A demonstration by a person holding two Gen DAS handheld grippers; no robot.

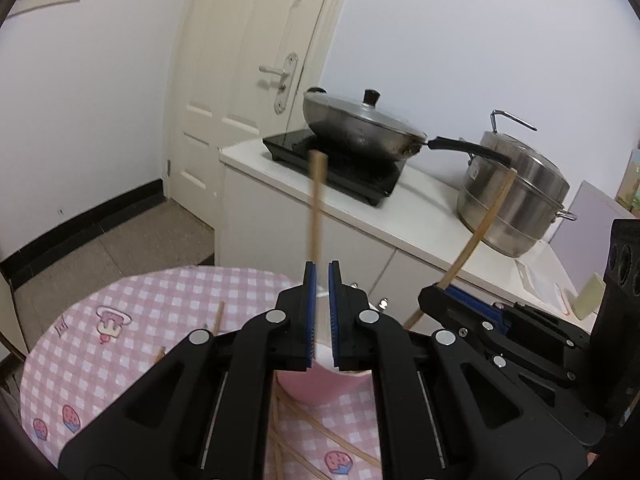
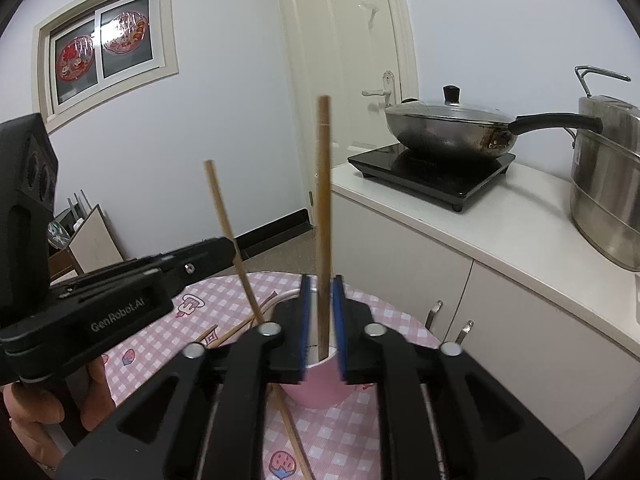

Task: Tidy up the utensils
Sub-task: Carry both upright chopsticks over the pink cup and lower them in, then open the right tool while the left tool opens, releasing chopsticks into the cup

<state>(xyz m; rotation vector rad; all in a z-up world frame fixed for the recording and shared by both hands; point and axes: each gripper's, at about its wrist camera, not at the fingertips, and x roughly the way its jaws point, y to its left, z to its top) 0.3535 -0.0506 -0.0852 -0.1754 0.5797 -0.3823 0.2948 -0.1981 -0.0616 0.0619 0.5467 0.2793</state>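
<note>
A pink cup (image 1: pixel 320 388) stands on the pink checked tablecloth (image 1: pixel 140 332), right under both grippers; it also shows in the right wrist view (image 2: pixel 320 392). My left gripper (image 1: pixel 322 268) holds a wooden chopstick (image 1: pixel 317 208) upright against its left pad, the lower end over the cup. My right gripper (image 2: pixel 319 282) holds another chopstick (image 2: pixel 323 216) upright, its tip inside the cup. The right gripper (image 1: pixel 444 292) appears in the left view with its chopstick (image 1: pixel 480 232). The left gripper (image 2: pixel 224 252) and its chopstick (image 2: pixel 228 228) show in the right view. Several loose chopsticks (image 1: pixel 320 432) lie on the cloth.
A white counter (image 1: pixel 420 208) behind the table carries a black induction hob (image 1: pixel 340 164) with a lidded wok (image 1: pixel 360 128) and a steel steamer pot (image 1: pixel 516 204). A cream door (image 1: pixel 248 80) stands at the back. The table edge drops to a tiled floor on the left.
</note>
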